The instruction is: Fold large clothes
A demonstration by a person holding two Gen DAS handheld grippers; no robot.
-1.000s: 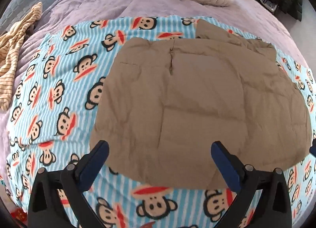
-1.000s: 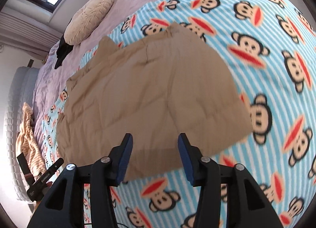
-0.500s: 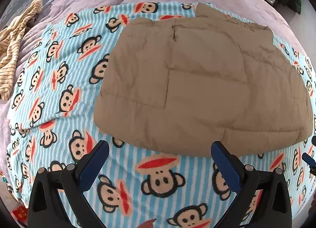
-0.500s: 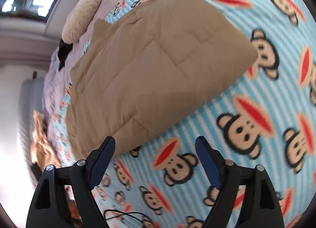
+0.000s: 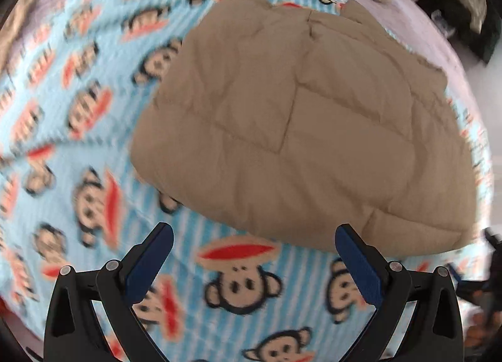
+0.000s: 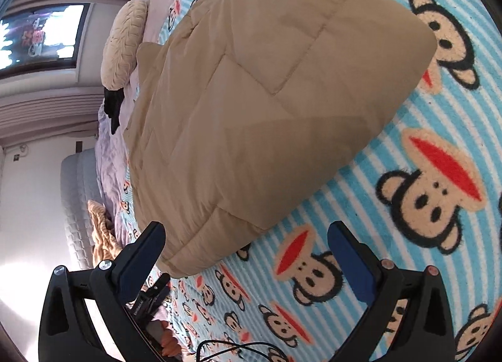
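**Tan quilted garment lies part-folded, both grippers empty**

Tan and padded, the quilted garment (image 5: 301,130) lies flat on the monkey-print blanket (image 5: 238,280) that covers the bed, filling the middle and right of the left wrist view. It already looks doubled into a compact, roughly rectangular slab with a thick rounded near edge, so at least one fold seems done; a small flap still pokes out at its far edge, toward the cream pillow (image 6: 124,45). Judging by its bulk, another fold or a final tidy is probably left.

Its long axis runs across the left wrist view, from middle left down to lower right; in the right wrist view it runs from lower left up to upper right.

The left gripper (image 5: 254,263) has its jaws spread wide over bare blanket, just short of the near edge. The right gripper (image 6: 246,257) has jaws opening, nothing pinched, the garment's near corner just ahead of them.
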